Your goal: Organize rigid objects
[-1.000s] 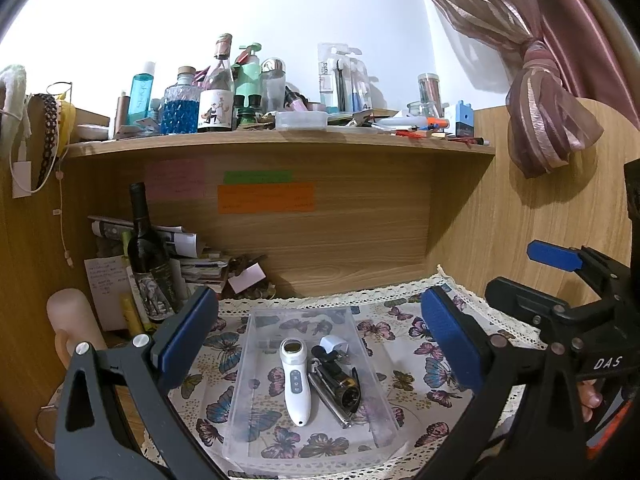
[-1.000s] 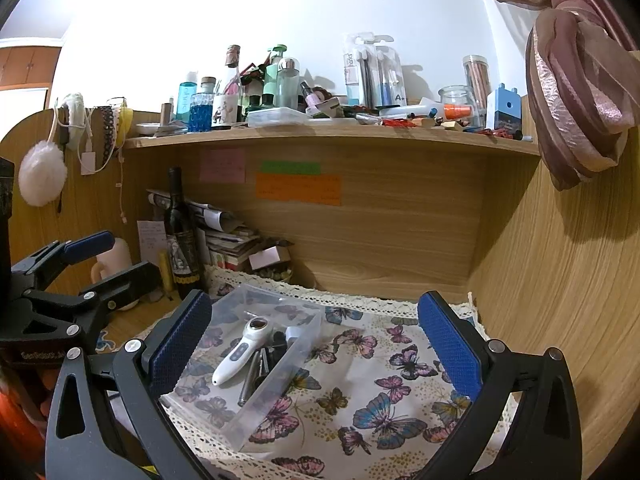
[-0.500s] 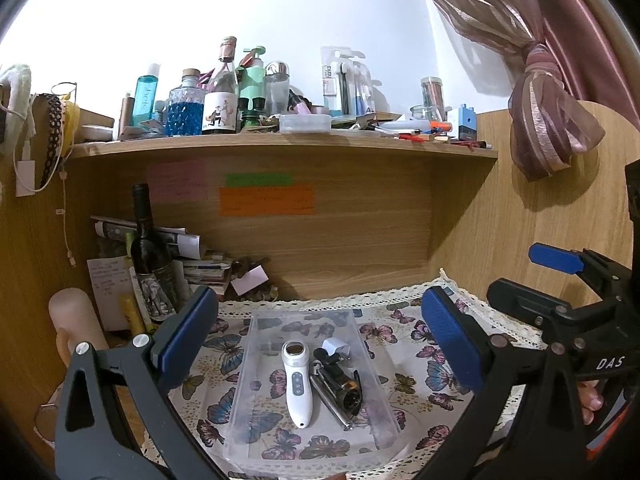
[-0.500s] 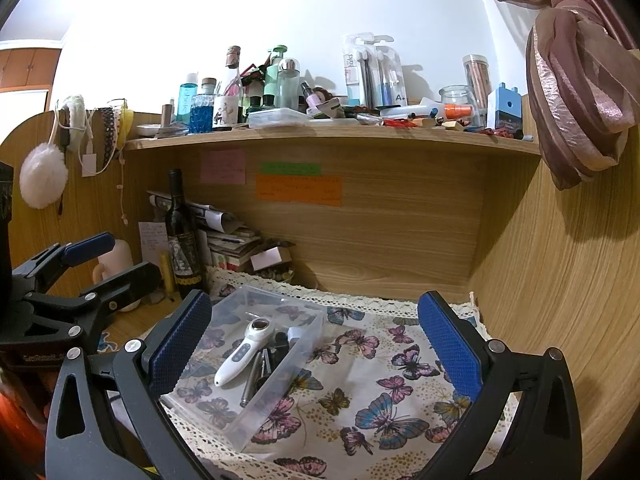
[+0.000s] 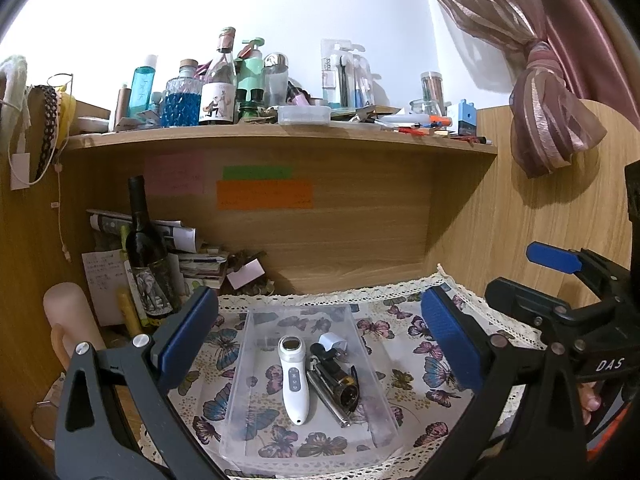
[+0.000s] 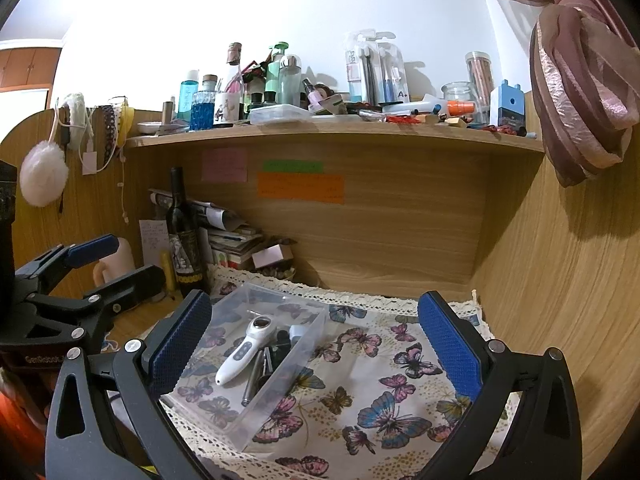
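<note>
Wooden tabletop alcove, butterfly-print cloth [image 6: 384, 392] with lace edge on it. Clear plastic bin [image 5: 240, 380] sits on the cloth, directly ahead of the left hand-held gripper [image 5: 320, 338], between its fingers in view. Inside: white handheld device [image 5: 294, 376], black cylindrical tool [image 5: 340, 380] beside it, metal rod [image 5: 326, 396] touching both. Left hand-held gripper spread wide, holding nothing. Right hand-held gripper [image 6: 314, 344] also spread wide, empty; bin is ahead-left of it. Wine bottle [image 5: 146, 256] stands back-left.

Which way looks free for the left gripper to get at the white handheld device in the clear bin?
Probably from above: the left gripper is open, the clear bin has no lid, and the white handheld device lies uncovered.
</note>
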The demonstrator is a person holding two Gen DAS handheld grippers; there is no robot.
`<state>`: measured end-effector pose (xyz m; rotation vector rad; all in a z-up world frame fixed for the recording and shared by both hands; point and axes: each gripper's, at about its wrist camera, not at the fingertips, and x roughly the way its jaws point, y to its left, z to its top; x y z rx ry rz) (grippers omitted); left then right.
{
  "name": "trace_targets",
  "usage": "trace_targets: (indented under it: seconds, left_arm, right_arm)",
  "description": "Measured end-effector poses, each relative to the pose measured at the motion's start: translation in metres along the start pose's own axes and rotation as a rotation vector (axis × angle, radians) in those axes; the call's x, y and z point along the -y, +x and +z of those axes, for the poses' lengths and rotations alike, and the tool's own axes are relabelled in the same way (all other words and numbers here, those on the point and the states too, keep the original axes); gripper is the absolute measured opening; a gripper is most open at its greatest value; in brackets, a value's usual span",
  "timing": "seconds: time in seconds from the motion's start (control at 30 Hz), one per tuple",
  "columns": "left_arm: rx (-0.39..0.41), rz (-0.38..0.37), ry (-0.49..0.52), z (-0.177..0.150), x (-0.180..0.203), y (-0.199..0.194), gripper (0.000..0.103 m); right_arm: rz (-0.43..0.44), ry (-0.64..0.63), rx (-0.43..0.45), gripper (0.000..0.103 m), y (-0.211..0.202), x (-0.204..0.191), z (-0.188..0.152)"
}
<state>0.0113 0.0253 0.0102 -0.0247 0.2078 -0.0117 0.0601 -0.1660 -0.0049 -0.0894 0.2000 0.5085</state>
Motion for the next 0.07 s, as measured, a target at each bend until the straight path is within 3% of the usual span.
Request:
trace_targets:
  seconds: [0.07]
  left_arm:
    - [-0.006,-0.007,-0.003,-0.0002,-0.0008,0.0013,0.103]
  right_arm:
    - [0.001,0.002,-0.002,0.103,0.0006,-0.0006,0.0001]
